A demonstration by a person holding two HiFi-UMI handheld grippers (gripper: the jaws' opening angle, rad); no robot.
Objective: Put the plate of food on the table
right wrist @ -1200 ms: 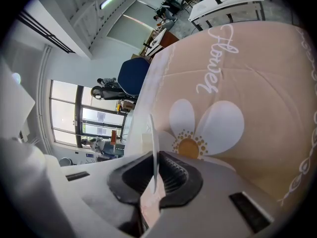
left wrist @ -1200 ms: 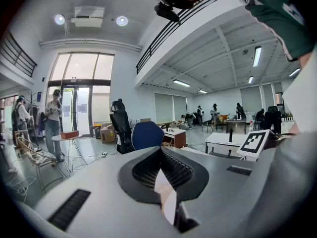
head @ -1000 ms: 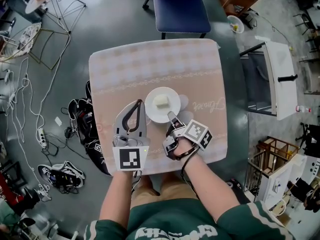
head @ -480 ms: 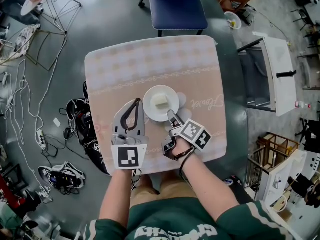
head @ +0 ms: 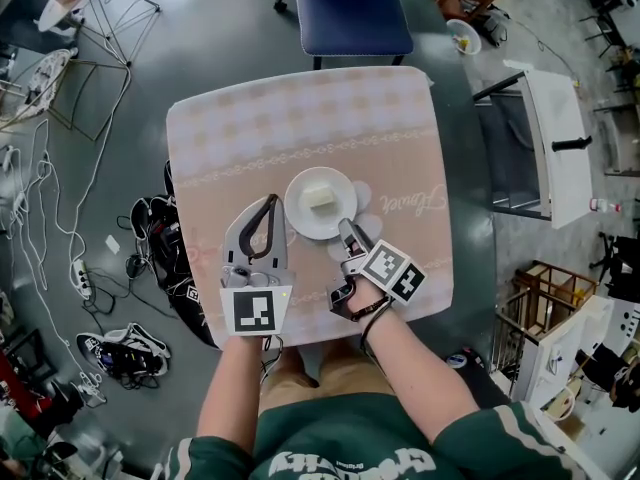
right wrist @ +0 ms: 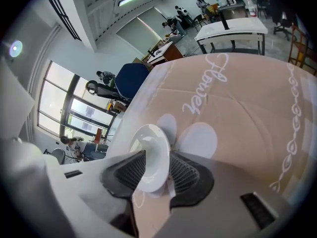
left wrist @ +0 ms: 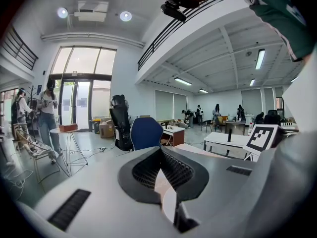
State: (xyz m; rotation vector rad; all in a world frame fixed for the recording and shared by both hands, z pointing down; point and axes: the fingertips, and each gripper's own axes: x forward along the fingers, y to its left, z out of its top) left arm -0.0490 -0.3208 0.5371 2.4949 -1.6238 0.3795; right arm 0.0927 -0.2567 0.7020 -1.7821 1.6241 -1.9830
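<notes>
Plate (head: 320,206) is down on the counter (head: 250,128). Your right tool (head: 346,234) gapes around its rim; left tool (head: 271,202) is closed, empty. Only pulling back is left.

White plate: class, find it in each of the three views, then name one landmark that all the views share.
Head view: white plate at picture centre, mid-table.
Left gripper view: not clearly in it.
Right gripper view: white plate low centre, rim between the open jaws.
Shared landmark: the blue chair beyond the table.

Table (head: 260,128) open beyond plate (head: 300,218), chair (head: 345,13) at far edge
</notes>
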